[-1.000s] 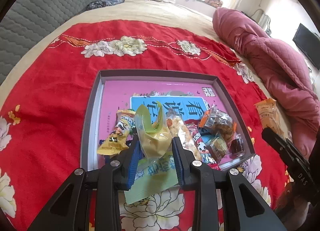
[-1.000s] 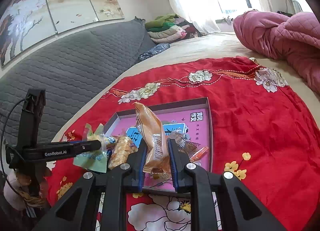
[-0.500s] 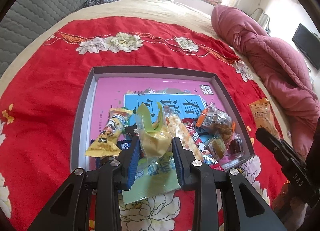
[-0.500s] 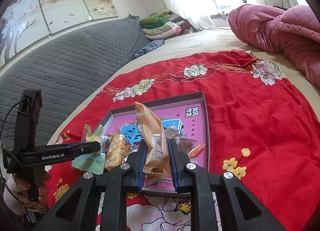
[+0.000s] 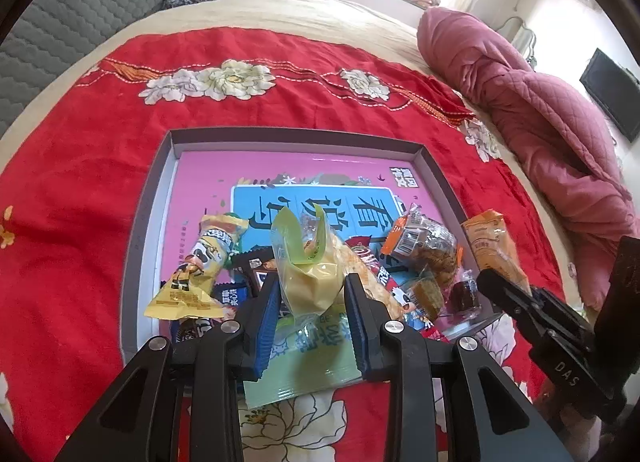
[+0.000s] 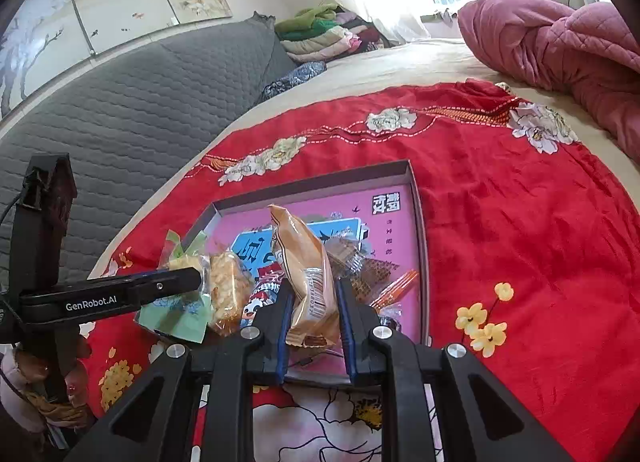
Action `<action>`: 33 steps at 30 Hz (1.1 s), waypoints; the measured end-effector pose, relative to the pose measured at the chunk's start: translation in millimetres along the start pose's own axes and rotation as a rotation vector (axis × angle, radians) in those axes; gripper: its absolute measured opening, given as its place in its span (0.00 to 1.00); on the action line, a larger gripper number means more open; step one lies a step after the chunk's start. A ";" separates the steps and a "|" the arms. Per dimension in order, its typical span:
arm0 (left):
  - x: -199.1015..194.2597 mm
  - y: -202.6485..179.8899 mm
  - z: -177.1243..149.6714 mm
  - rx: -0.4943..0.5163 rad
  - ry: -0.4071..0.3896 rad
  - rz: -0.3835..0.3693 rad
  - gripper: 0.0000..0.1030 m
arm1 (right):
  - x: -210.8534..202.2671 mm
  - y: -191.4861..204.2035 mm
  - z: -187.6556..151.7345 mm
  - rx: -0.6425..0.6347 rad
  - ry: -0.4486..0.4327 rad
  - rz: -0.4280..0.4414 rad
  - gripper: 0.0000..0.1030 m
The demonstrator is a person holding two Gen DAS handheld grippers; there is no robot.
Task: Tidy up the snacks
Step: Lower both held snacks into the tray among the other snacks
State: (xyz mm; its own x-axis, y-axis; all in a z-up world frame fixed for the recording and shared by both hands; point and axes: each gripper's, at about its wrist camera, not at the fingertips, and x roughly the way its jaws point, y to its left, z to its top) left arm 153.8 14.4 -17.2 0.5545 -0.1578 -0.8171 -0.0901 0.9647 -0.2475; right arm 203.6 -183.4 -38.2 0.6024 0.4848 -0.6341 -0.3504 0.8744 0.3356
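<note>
My left gripper (image 5: 313, 282) is shut on a green-and-clear packet holding a yellow cake (image 5: 312, 278), held over the near edge of the grey tray (image 5: 152, 198). In the right wrist view that packet (image 6: 180, 294) hangs beside the left gripper's fingers (image 6: 168, 286). My right gripper (image 6: 313, 294) is shut on an orange snack packet (image 6: 308, 274), upright over the tray's near side (image 6: 416, 198). The same orange packet (image 5: 490, 246) shows at the right of the left wrist view. Several wrapped snacks lie in the tray's near half, among them a yellow cartoon packet (image 5: 200, 270).
The tray lies on a red flowered cloth (image 5: 80, 150) spread over a bed. A pink quilt (image 5: 552, 118) is heaped at the right, a grey padded headboard (image 6: 120, 110) at the left, folded clothes (image 6: 320, 30) at the far end.
Both views have drawn a little closer over the tray. The packets stay gripped as before.
</note>
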 end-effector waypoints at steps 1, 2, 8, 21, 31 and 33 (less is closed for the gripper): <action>0.6 0.8 0.3 -0.004 0.001 -0.004 0.32 | 1.7 -0.3 0.1 0.001 0.005 -0.002 0.20; 1.5 1.7 0.2 -0.008 0.003 -0.008 0.32 | 4.5 -0.7 -0.8 0.004 0.020 -0.001 0.20; 2.2 5.2 0.1 -0.022 0.000 -0.008 0.32 | 11.3 -0.3 -3.6 0.002 0.050 0.003 0.20; 0.8 17.8 -6.5 -0.045 0.008 0.003 0.32 | 28.6 8.0 -9.6 -0.031 0.103 0.014 0.20; 5.4 16.3 -10.1 -0.044 0.013 -0.005 0.32 | 35.2 4.8 -12.2 -0.016 0.127 -0.001 0.21; 6.1 14.9 -10.0 -0.043 0.013 -0.006 0.32 | 35.6 5.7 -12.7 -0.021 0.127 -0.004 0.21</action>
State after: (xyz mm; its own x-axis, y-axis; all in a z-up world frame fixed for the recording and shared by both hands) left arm 147.5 25.7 -31.1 0.5445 -0.1669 -0.8220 -0.1219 0.9539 -0.2744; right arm 214.0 -161.4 -67.7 0.5086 0.4737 -0.7190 -0.3640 0.8750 0.3190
